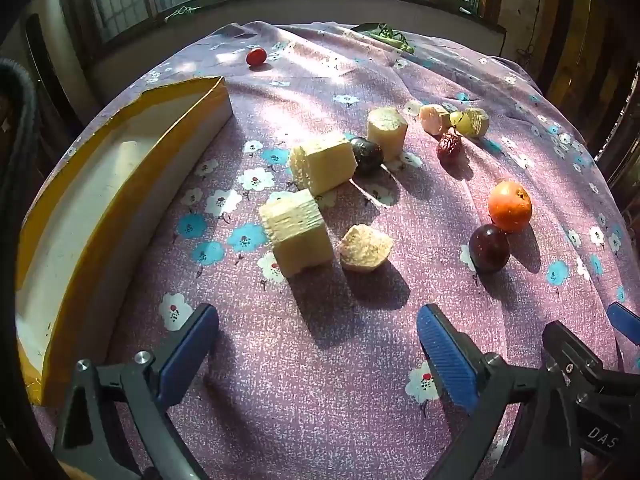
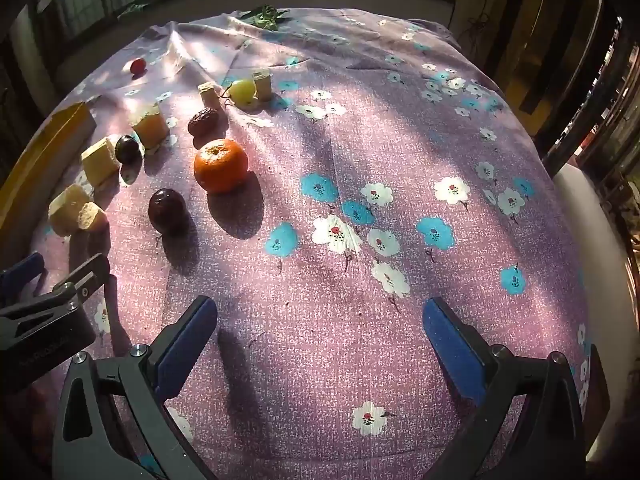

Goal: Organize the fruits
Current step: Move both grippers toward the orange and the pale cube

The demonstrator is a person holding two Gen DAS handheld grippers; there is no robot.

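My left gripper (image 1: 318,344) hangs above the worktop (image 1: 320,400) with its fingers (image 1: 448,360) spread wide and nothing between them. My right gripper (image 2: 320,340) stands likewise: fingers (image 2: 188,344) fully apart, empty, over bare flowered cloth (image 2: 360,160).

Fruits lie loose on the cloth. An orange (image 1: 510,206) sits to the right in the left view, touching a dark plum (image 1: 489,247) on its near side. A second dark plum (image 1: 366,154) rests between two pale foam blocks (image 1: 322,164). A wrinkled red date (image 1: 450,146) lies just beside a green grape (image 1: 460,120), which sits between two small foam pieces. A small red tomato (image 1: 256,57) lies well apart, near the far edge.

Two further foam blocks (image 1: 296,232) stand nearest my left fingers. A yellow-rimmed box (image 1: 100,184) lies along the left side, its white interior holding no fruit. Green leaves (image 1: 388,36) lie at the far edge.
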